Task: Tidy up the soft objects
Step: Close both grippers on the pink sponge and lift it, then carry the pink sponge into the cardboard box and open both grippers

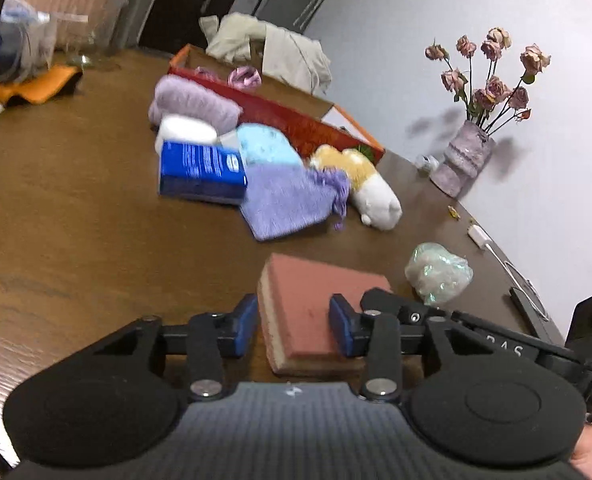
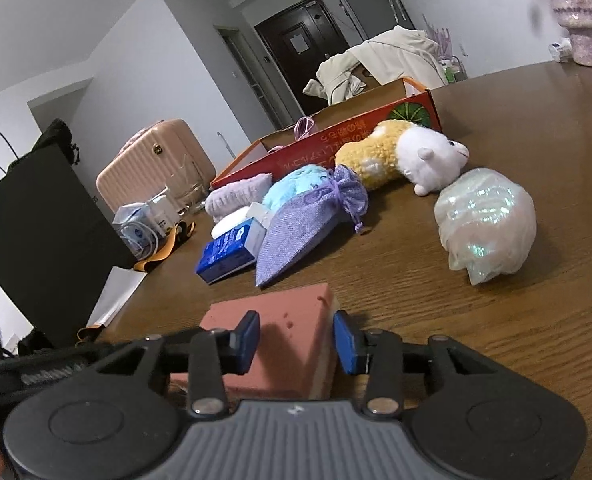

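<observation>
left claw: the left claw (image 1: 294,330) is down low over the brown wooden desk (image 1: 76,208); its blue pads (image 1: 246,322) straddle the near end of the pink rectangular sponge with a tan underlayer (image 1: 316,292); left pad right at the sponge's side, right pad lying over its top face; a firm pinch, can't tell
right claw: the right claw (image 2: 296,340) comes at the same pink sponge (image 2: 292,328) from the other side; blue pads (image 2: 346,340) partly apart; left pad over the pink top, right pad just off the tan edge; not clamped as far as one can see
sponge: flat on the desk, at the near edge of both views, between the two claws
pile: just beyond sits the lavender woven drawstring pouch (image 1: 286,200); touching it the blue rectangular tissue pack (image 1: 202,174), a pale blue fluffy bundle (image 1: 264,146), a white oval pad (image 1: 186,130) and a rolled lilac fuzzy cloth (image 1: 192,102)
plush: the yellow and white plush animal (image 1: 366,186) lies on its side beside the pouch, against the box
box: the red and orange shallow cardboard box (image 1: 296,120) stands open behind the pile; a pink scrunchie (image 1: 245,76) inside
wrap: a crumpled iridescent white plastic bundle (image 1: 438,270) sits alone, near the sponge
edge: a glittery lilac vase of dried pink roses (image 1: 464,158) stands by the wall
</observation>
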Demonstrator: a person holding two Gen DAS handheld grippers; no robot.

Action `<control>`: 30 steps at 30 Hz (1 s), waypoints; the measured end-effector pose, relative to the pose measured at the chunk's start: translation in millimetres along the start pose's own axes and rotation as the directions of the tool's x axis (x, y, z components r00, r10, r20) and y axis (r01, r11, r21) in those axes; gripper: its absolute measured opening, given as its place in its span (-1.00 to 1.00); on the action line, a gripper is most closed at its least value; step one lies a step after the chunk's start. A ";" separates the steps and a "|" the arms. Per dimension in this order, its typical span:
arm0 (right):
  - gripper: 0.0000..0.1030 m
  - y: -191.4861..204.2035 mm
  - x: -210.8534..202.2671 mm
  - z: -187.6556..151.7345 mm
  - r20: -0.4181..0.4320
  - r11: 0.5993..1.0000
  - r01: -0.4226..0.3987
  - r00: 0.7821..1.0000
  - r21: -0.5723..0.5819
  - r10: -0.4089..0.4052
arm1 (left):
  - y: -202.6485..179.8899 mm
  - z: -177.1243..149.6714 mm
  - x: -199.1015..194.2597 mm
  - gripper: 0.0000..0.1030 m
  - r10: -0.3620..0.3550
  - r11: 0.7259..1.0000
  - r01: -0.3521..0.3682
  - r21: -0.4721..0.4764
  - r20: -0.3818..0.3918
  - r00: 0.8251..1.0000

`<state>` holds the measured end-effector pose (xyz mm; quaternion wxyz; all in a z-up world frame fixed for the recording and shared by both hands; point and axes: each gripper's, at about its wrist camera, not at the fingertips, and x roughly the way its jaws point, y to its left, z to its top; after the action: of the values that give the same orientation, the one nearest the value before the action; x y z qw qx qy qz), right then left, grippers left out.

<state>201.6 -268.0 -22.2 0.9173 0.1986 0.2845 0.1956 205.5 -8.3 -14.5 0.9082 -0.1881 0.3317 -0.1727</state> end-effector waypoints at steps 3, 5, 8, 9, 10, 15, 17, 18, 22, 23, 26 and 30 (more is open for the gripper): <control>-0.28 4.9 0.8 2.5 -0.002 1.000 0.014 1.000 -0.016 -0.014 | 2.0 1.4 0.2 -0.39 -0.023 0.999 0.022 -0.023 -0.007 1.000; -0.28 9.5 -0.1 5.1 0.004 0.999 0.017 1.000 -0.028 -0.016 | -2.0 3.3 -1.3 -0.38 -0.011 1.000 0.011 -0.004 0.009 1.000; -0.28 15.5 -5.0 15.2 0.031 0.999 0.015 0.999 -0.047 -0.013 | -6.7 12.3 -5.6 -0.38 -0.024 1.000 0.024 -0.003 0.039 0.999; -0.28 15.9 -6.8 19.1 0.040 0.999 0.013 0.999 -0.047 -0.011 | -8.1 16.2 -5.7 -0.38 -0.032 0.999 0.033 -0.002 0.047 0.998; -0.28 16.7 -8.4 24.6 0.050 0.999 0.013 0.999 -0.047 -0.010 | -9.9 20.5 -6.1 -0.38 -0.041 0.999 0.041 0.001 0.056 0.998; -0.28 18.3 -9.4 51.2 0.086 0.997 0.025 0.996 -0.066 -0.019 | -19.8 44.5 2.5 -0.38 -0.068 0.997 0.066 0.032 0.086 0.994; -0.28 18.4 -7.0 65.4 0.098 0.997 0.027 0.995 -0.075 -0.019 | -24.7 60.1 9.1 -0.38 -0.074 0.997 0.070 0.044 0.100 0.992; -0.28 18.6 -5.8 74.7 0.108 0.996 0.024 0.994 -0.080 -0.015 | -28.6 70.7 12.7 -0.38 -0.077 0.996 0.071 0.056 0.114 0.991; -0.28 18.7 2.0 120.8 0.134 0.993 0.018 0.991 -0.118 -0.002 | -41.6 114.7 32.3 -0.38 -0.093 0.993 0.080 0.088 0.159 0.983; -0.28 17.4 5.1 135.0 0.137 0.993 0.015 0.991 -0.121 0.002 | -43.9 126.6 38.6 -0.38 -0.099 0.992 0.085 0.092 0.165 0.981; -0.28 9.5 23.8 185.5 0.144 0.991 0.005 0.989 -0.134 0.015 | -46.9 174.2 65.3 -0.38 -0.125 0.991 0.113 0.077 0.165 0.978; -0.28 -8.4 77.9 262.7 0.102 0.990 0.028 0.995 -0.141 -0.014 | -49.4 241.0 123.8 -0.38 -0.112 0.993 0.106 0.057 0.130 0.985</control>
<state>420.5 -304.9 138.7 0.9442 0.1393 0.2254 0.1955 446.2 -50.8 112.4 0.9218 -0.1944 0.2554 -0.2174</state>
